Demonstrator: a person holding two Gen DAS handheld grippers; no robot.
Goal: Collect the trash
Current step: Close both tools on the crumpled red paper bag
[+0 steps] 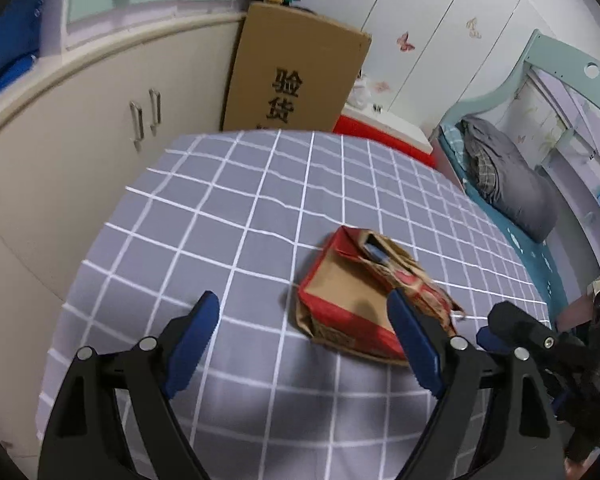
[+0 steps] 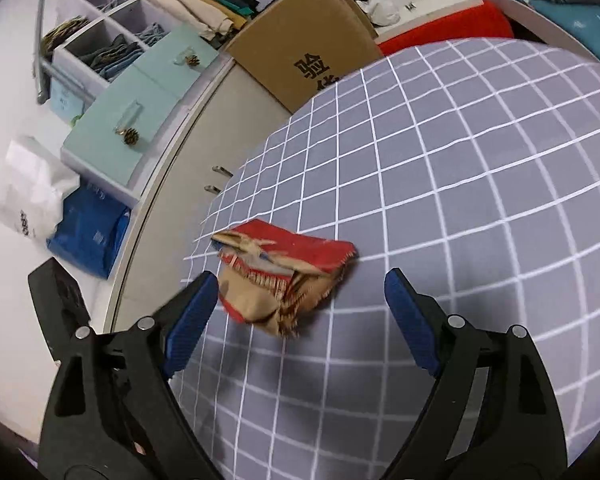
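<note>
A crumpled red and brown cardboard box lies on a table covered with a grey cloth with white grid lines. My left gripper is open and empty, just short of the box, which lies ahead to the right by its right finger. In the right wrist view the same box lies near the table's left edge. My right gripper is open and empty, with the box just ahead between its fingers. The right gripper also shows at the right edge of the left wrist view.
A tall cardboard carton leans behind the table against a cream cabinet. A red item and a bed with a grey duvet lie to the right. Blue and white bags sit on the floor at left.
</note>
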